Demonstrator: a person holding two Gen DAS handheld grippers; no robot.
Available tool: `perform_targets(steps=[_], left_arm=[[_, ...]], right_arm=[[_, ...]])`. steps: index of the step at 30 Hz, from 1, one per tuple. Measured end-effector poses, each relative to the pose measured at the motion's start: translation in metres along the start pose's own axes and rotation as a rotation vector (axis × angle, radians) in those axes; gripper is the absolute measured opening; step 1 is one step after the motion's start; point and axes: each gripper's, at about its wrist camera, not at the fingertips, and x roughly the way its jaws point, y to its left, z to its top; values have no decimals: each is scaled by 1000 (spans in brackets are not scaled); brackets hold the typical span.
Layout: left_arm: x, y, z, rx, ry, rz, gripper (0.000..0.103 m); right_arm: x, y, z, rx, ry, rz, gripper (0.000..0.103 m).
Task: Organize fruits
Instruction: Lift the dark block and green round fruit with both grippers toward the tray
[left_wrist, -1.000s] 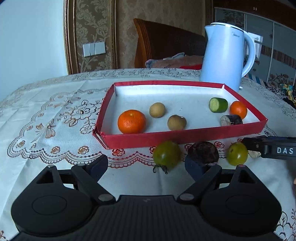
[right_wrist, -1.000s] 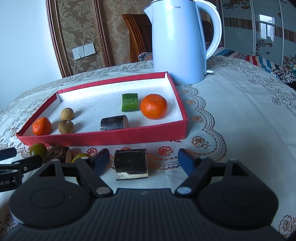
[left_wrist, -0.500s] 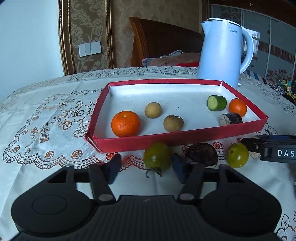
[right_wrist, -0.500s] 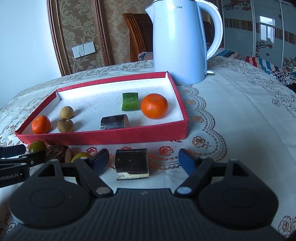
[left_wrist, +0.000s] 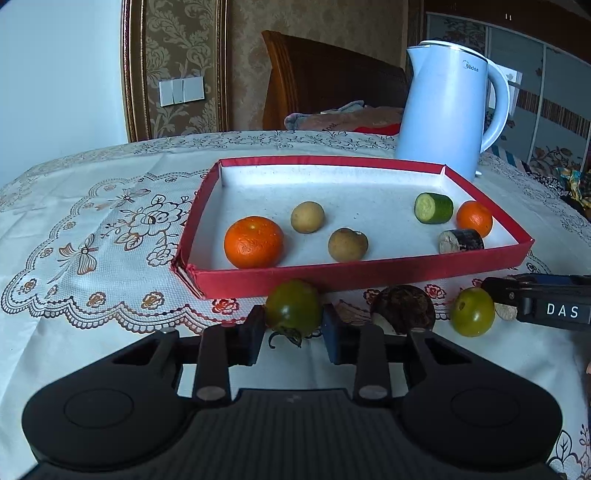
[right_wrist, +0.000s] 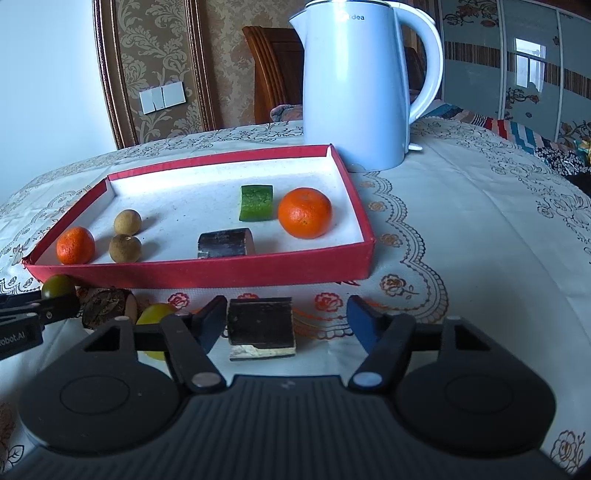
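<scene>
Two grips forming just before the shallow red cardboard tray (left_wrist: 369, 271) — left gripper (left_wrist: 293, 325) clamped on the round dark-green tomato (left_wrist: 293, 308), right gripper (right_wrist: 286, 319) narrowing, not yet touching both sides of the dark square-cut chunk (right_wrist: 260, 323).

I'm looking into a home's dining room: an embroidered white lace tablecloth (left_wrist: 92, 236), a pale blue electric kettle (left_wrist: 448, 110) at one o'clock, a carved wooden chair back (left_wrist: 325, 81) at twelve, gold damask wallpaper (left_wrist: 177, 40) at eleven.
</scene>
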Motion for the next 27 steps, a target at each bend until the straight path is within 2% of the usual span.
perform_targets(steps=[2, 3, 5, 7, 13, 15, 19, 27], left_arm=[[0, 0, 0, -5, 0, -3, 33], [0, 1, 0, -7, 0, -3, 33], [-1, 0, 0, -5, -2, 2, 32], [-2, 0, 0, -7, -8, 7, 32], [-3, 1, -1, -14, -9, 6, 32], [-4, 1, -1, -14, -11, 8, 32], [-4, 2, 0, -19, -14, 10, 32], [-5, 2, -1, -18, -19, 13, 32]], right_arm=[[0, 0, 0, 2, -1, 1, 63], [0, 0, 0, 1, -3, 1, 57], [-1, 0, 0, -3, -5, 4, 54], [-1, 1, 0, -8, -7, 4, 47], [-1, 2, 0, -15, -7, 2, 46], [-1, 2, -1, -16, -10, 5, 37], [-2, 6, -1, -36, -14, 4, 30], [-5, 4, -1, -25, -29, -2, 31]])
